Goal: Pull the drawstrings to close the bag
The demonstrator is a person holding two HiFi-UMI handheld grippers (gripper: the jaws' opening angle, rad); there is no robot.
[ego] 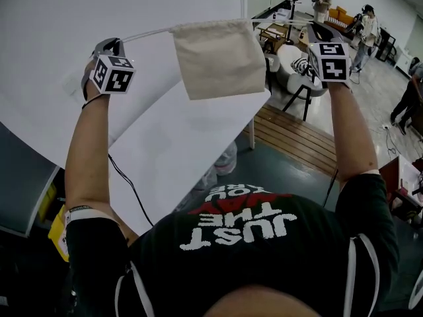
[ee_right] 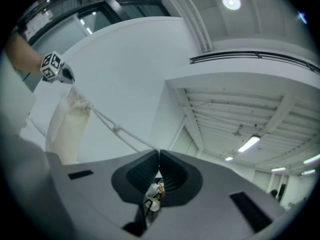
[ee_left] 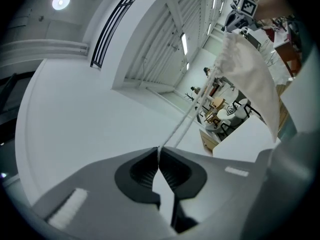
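A cream cloth drawstring bag (ego: 218, 58) hangs in the air over the white table, strung between my two grippers. At the left, my left gripper (ego: 120, 41) is shut on the white left drawstring (ego: 149, 34). The right gripper (ego: 308, 24) is shut on the right drawstring (ego: 281, 22). In the left gripper view the string (ee_left: 182, 124) runs taut from the shut left gripper (ee_left: 159, 153) up to the gathered bag (ee_left: 250, 79). In the right gripper view a knotted double string (ee_right: 117, 130) leads from the shut right gripper (ee_right: 158, 154) to the bag (ee_right: 70, 119).
The white table (ego: 165, 144) lies below the bag, its edge running diagonally. Beyond it are a plastic bottle (ego: 227, 158) on the floor, a wooden platform (ego: 291, 137), a chair (ego: 297, 68) and standing people (ego: 367, 28) at the far right.
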